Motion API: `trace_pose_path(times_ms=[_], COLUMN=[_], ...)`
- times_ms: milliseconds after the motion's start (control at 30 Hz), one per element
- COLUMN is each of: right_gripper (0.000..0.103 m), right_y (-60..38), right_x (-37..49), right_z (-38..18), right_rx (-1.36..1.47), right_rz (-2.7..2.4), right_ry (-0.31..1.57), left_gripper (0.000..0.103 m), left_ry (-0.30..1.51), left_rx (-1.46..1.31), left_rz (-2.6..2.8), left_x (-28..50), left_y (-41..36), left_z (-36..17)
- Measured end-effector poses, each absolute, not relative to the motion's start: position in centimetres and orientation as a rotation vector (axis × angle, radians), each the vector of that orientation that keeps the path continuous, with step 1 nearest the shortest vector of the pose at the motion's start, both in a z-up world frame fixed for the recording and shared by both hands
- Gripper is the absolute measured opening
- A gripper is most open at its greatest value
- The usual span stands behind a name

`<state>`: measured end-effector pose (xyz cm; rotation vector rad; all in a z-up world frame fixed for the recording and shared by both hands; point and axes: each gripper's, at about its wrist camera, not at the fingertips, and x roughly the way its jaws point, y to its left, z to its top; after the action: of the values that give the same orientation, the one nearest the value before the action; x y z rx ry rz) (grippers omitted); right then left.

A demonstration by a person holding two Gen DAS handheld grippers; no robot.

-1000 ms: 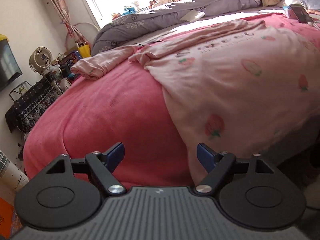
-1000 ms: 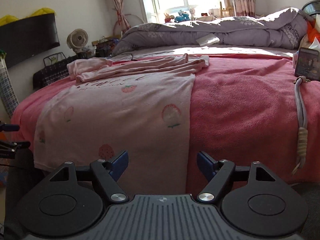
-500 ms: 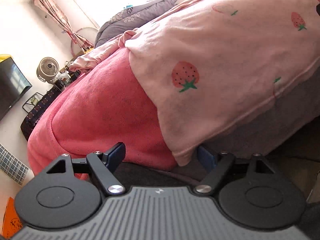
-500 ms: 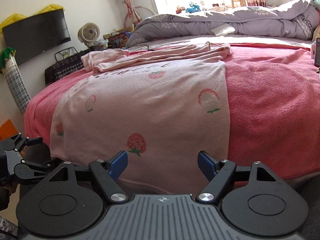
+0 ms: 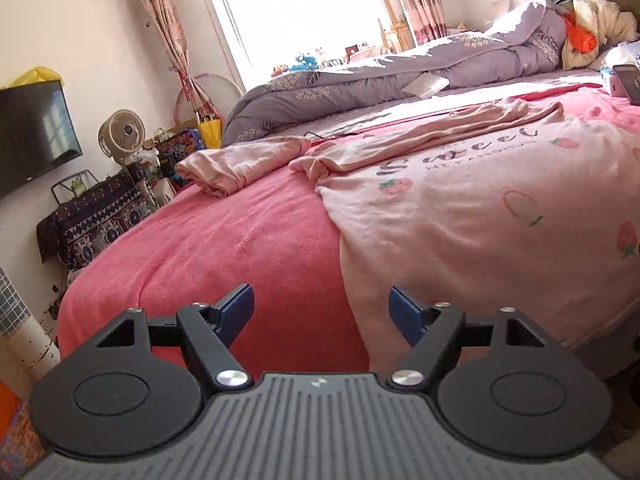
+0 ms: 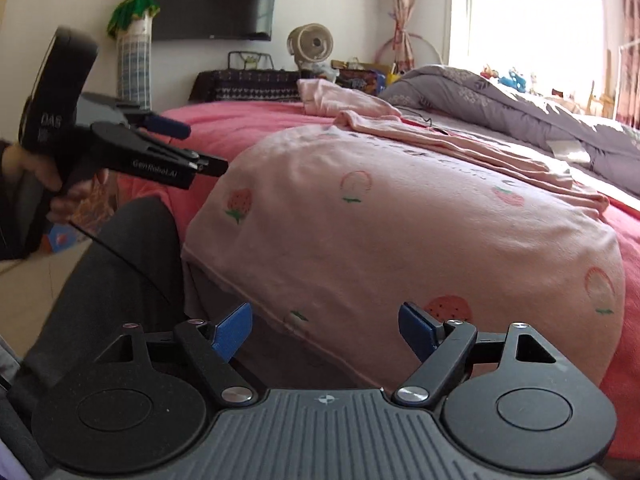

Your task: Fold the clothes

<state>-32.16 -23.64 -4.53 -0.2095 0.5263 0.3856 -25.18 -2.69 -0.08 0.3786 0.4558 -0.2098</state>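
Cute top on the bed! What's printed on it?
Red strawberries on the pale pink shirt, clearest in the right wrist view.

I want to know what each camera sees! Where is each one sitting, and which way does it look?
Left wrist: sits on the left gripper, open, at the bed's foot, looking up the red blanket toward the window.
Right wrist: sits on the right gripper, open, low at the hanging hem, facing leftward; the person's hand holding the left gripper shows.
Shared: the pink strawberry garment, fan, TV.
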Motion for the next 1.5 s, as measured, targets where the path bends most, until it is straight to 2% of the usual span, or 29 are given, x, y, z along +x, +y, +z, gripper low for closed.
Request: trace_pose_path(times_ms=[133, 300, 433, 500, 567, 733, 800, 867, 900, 967, 1033, 1133, 1300, 1500], right_gripper=[0.08, 0.08, 0.078, 0.06, 0.028, 0.021, 0.021, 0.021, 0.021, 0.021, 0.02, 0.017, 0.016, 0.016], right_y=[-24.6, -31.3, -35.8, -37.3, -38.2, -38.7, -39.2, -39.7, -39.6, -39.8, -40.1, -40.5, -42.4, -45.0], right_x=[-32.5, -34.0, -34.2, -33.8, -33.0, -33.3, -33.7, -34.0, -34.2, -34.4, -34.7, -35.4, -37.1, -31.9], right_z=[-5.6, -6.5, -7.8, -8.7, -9.4, -9.0, -8.5, -8.2, -8.0, -7.7, -7.2, -5.9, -0.9, 4.2], right_rx=[-0.287, -0.069, 0.131, 0.233, 0.337, 0.401, 0.421, 0.435, 0.438, 0.444, 0.459, 0.517, 0.637, 0.669], right_rz=[0.26, 0.066, -0.019, -0.008, 0.052, 0.107, 0.109, 0.107, 0.108, 0.111, 0.121, 0.141, 0.224, 0.246], right_ry=[0.567, 0.662, 0.7, 0.708, 0.738, 0.741, 0.735, 0.732, 0.732, 0.732, 0.727, 0.677, 0.458, 0.329], left_gripper=[0.077, 0.077, 0.078, 0.079, 0.079, 0.078, 0.073, 0.05, 0.044, 0.026, 0.015, 0.013, 0.012, 0.014], left_ry=[0.549, 0.651, 0.66, 0.656, 0.656, 0.762, 0.764, 0.776, 0.784, 0.8, 0.81, 0.793, 0.682, 0.546], left_rx=[0.44, 0.422, 0.425, 0.424, 0.388, 0.203, 0.21, 0.187, 0.169, 0.118, 0.066, -0.012, -0.172, -0.218], left_rz=[-0.294, -0.309, -0.311, -0.316, -0.328, -0.431, -0.421, -0.403, -0.394, -0.398, -0.418, -0.479, -0.62, -0.615], left_x=[-26.8, -27.3, -27.2, -27.1, -26.5, -24.2, -23.9, -23.7, -23.6, -23.6, -23.9, -24.5, -24.4, -17.4], left_y=[-3.1, -3.2, -3.6, -3.7, -3.6, -2.9, -3.0, -2.8, -2.5, -1.7, -0.9, 0.3, 2.3, 2.3], left_z=[-2.7, -5.1, -5.5, -5.6, -5.7, -7.1, -7.4, -7.4, -7.2, -6.7, -6.1, -4.3, 0.8, 5.8])
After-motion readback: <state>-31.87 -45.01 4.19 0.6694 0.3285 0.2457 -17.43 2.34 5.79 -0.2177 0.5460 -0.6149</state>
